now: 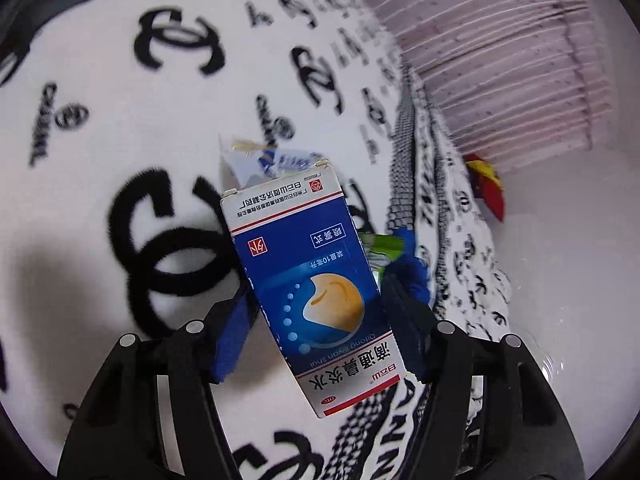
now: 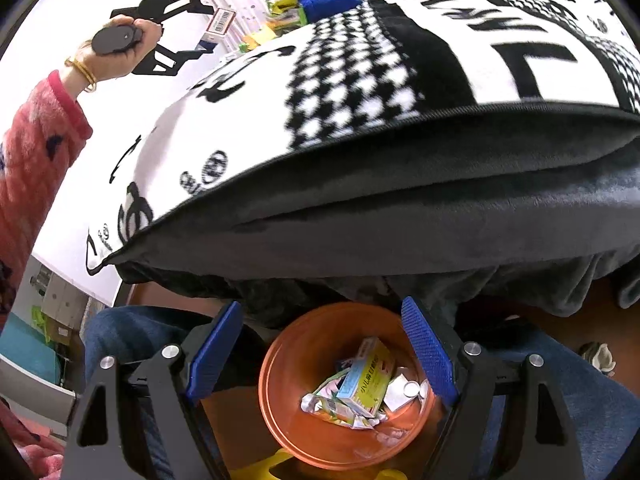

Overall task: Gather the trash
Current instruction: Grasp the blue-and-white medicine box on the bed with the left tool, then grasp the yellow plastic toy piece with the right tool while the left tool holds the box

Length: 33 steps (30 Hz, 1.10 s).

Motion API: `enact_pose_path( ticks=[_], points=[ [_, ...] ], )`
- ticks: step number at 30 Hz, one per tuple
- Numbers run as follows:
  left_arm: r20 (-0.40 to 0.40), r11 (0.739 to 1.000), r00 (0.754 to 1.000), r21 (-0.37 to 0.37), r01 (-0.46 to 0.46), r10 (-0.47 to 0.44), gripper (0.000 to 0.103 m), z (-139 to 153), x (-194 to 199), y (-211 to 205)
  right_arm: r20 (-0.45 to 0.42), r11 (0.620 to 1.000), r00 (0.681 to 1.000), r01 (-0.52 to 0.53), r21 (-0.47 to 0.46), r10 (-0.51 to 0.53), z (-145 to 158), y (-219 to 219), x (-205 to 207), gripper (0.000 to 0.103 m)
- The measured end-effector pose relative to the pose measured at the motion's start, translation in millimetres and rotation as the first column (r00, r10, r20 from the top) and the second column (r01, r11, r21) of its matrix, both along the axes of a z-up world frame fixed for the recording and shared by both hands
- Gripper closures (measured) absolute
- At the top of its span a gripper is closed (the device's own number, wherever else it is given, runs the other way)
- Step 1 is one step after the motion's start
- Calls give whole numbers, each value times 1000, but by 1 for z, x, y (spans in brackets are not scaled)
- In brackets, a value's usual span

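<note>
A blue and white medicine box [image 1: 312, 288] hangs above the white blanket with black logos [image 1: 100, 184], casting a shadow on it. My left gripper [image 1: 316, 292] is shut on the box, with a blue pad on each long side. In the right wrist view the left gripper [image 2: 208, 30] holds the same box [image 2: 218, 26] in the air over the bed. My right gripper [image 2: 320, 306] stands open above an orange bin [image 2: 288, 360] with nothing between its fingers. The bin holds a yellow and blue box [image 2: 366, 380], a blister pack and crumpled wrappers.
A green wrapper [image 1: 384, 250] and a blue cloth [image 1: 412, 264] lie on the blanket behind the box. A red and yellow item [image 1: 488, 184] sits near the pink curtain. A hand [image 2: 128, 52] in a red sleeve [image 2: 36, 152] holds the left gripper. The bed's dark edge [image 2: 400, 208] overhangs the bin.
</note>
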<state>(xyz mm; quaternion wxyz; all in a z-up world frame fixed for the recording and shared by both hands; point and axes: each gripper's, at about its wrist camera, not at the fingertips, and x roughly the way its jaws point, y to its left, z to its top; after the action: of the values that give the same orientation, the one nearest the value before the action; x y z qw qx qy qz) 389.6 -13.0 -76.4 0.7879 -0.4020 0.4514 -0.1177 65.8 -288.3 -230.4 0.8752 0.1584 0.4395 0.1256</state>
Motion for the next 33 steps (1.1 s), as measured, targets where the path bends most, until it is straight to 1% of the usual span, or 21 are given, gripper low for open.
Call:
enact_pose_path(
  ticks=[2, 4, 7, 10, 13, 17, 21, 23, 25, 28, 30, 33],
  points=[
    [46, 1000, 999, 7, 15, -15, 42, 10, -14, 8, 19, 1000, 1000, -14, -15, 14, 9, 5, -1, 23],
    [94, 999, 995, 31, 36, -39, 42, 20, -31, 16, 44, 999, 999, -29, -34, 30, 20, 9, -1, 23],
    [151, 993, 986, 99, 57, -71, 42, 28, -65, 31, 105, 997, 992, -67, -48, 72, 42, 18, 2, 23],
    [186, 982, 978, 175, 67, -99, 42, 29, -99, 43, 188, 992, 974, -116, -45, 122, 67, 27, 16, 23],
    [214, 973, 970, 219, 71, -119, 42, 24, -136, 59, 273, 988, 950, -150, -34, 153, 86, 38, 46, 23],
    [246, 958, 961, 283, 54, -127, 42, 17, -183, 75, 316, 983, 934, -184, 19, 169, 104, 55, 115, 23],
    [261, 953, 955, 298, 61, -142, 41, 11, -211, 84, 310, 985, 937, -170, 7, 160, 113, 72, 184, 24],
    [271, 948, 950, 311, 66, -155, 41, 9, -222, 87, 301, 989, 942, -149, -24, 149, 116, 80, 215, 26],
    [273, 949, 948, 307, 78, -166, 41, 7, -227, 89, 291, 991, 947, -124, -50, 133, 117, 83, 243, 26],
    [264, 957, 949, 274, 99, -174, 41, 0, -231, 96, 250, 990, 960, -100, -104, 124, 113, 89, 278, 27],
    [261, 959, 950, 263, 103, -173, 41, -3, -232, 99, 212, 987, 970, -93, -130, 119, 106, 92, 298, 30],
    [254, 961, 951, 257, 107, -174, 41, -7, -230, 102, 177, 985, 978, -85, -147, 111, 98, 95, 317, 36]
  ],
)
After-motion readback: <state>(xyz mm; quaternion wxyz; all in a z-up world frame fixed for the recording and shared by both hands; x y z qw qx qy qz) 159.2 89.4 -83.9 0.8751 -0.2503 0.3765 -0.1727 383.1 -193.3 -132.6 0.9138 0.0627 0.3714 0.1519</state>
